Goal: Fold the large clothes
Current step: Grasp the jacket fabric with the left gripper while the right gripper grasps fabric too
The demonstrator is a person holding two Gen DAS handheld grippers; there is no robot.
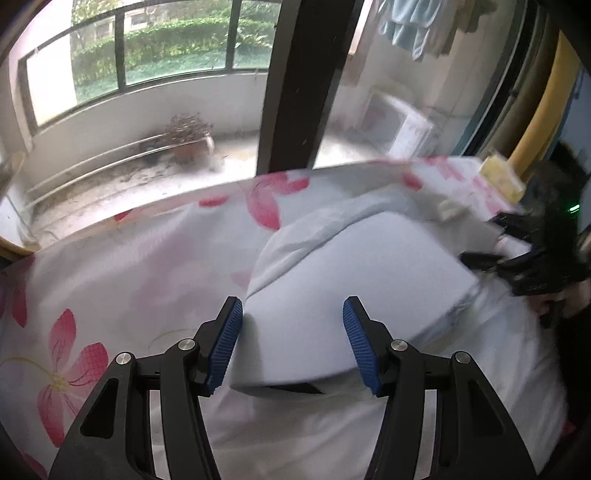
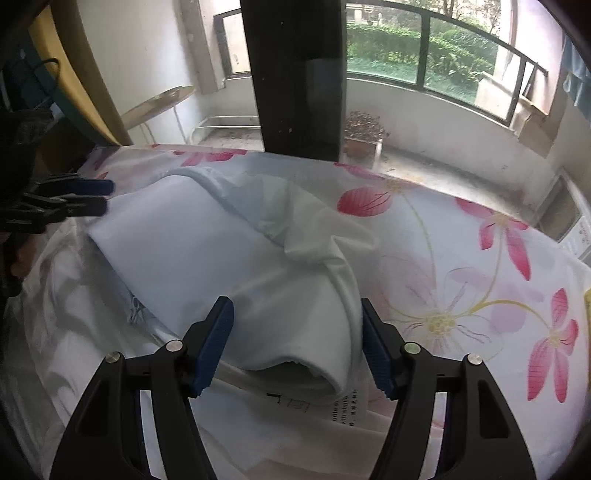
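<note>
Where a white sheet [image 2: 461, 266] printed with pink flowers covers the bed, a balcony lies beyond a dark post [image 2: 295, 74], with a curved window [image 1: 147, 48], a withered potted plant [image 2: 364, 131] and blue laundry [image 1: 406, 26] hanging overhead. The left gripper [image 1: 292, 341] has its blue pads spread wide, one on each side of a corner of the pale blue garment [image 1: 369, 266]; I cannot tell whether they touch the cloth. The right gripper [image 2: 297, 343] is likewise wide open, straddling the garment's rolled end, gripping nothing. The garment lies partly folded in the middle of the bed, its long axis running between the two grippers, with crumpled fabric bunched along the window side.
</note>
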